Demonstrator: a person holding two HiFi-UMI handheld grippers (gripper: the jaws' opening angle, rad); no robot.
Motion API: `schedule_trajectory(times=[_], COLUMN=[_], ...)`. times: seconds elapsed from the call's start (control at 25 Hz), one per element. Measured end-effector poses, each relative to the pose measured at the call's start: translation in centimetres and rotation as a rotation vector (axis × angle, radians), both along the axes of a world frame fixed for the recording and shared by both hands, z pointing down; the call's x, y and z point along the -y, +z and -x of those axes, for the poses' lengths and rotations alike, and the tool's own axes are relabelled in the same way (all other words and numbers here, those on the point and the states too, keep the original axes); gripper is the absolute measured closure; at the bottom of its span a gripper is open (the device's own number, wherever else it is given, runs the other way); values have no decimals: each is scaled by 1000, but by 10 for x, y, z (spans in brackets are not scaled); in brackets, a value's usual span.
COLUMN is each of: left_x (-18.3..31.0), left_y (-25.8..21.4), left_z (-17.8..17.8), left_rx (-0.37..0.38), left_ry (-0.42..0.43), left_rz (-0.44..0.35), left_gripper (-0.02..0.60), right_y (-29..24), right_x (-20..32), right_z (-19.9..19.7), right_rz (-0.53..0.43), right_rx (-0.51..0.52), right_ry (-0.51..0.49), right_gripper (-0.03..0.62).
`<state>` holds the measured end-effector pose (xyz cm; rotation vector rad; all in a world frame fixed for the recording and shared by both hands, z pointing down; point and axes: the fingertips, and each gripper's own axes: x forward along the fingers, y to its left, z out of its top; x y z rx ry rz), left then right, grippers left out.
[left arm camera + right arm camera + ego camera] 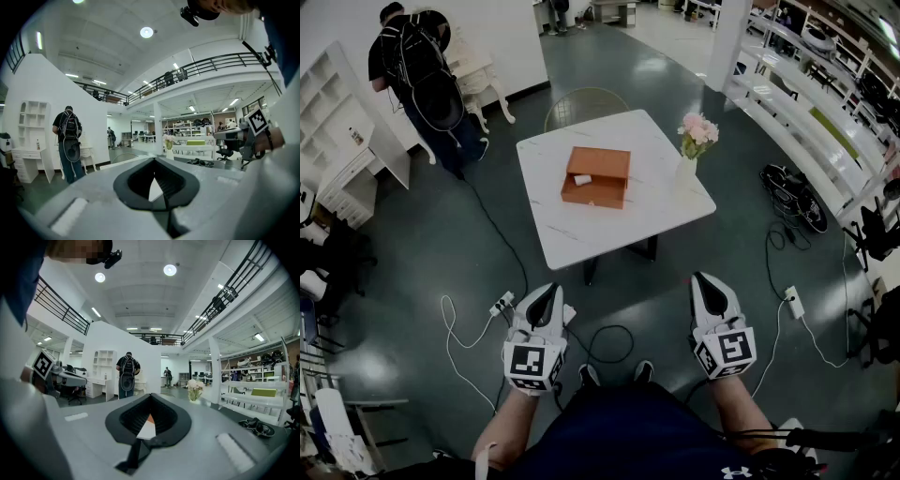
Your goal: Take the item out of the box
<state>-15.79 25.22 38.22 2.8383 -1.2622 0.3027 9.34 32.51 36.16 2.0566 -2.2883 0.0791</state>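
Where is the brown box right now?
In the head view, the brown box sits near the middle of the white table, just left of the vase of pink flowers, with a chair behind the table.

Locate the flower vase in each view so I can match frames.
Head view: flower vase at the white table's right edge, right of the box.
Left gripper view: flower vase just right of centre, above the jaws.
Right gripper view: flower vase right of centre, above the jaws.
Shared landmark: person with a backpack, left of the vase in all three.
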Motion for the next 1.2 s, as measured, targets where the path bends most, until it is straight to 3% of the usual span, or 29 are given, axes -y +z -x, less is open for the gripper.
schedule_trajectory(times=[0.44,0.64,0.92,1.2], left_x=[-2,-6,-11,6], left_y=[8,14,27,34], left_z=[-19,-32,-46,-45], left_rx=[9,10,14,25], left_ry=[-55,-102,-159,-185], left_rz=[11,19,55,81], left_gripper=[580,580,580,580], right_y=[11,11,32,49], right_x=[-1,-5,-1,21], right_z=[-30,-40,-74,-78], right_rz=[8,-15,39,86], right_rx=[24,-33,-1,37], right_ry=[-32,-95,-110,-112], right_gripper=[592,592,592,592])
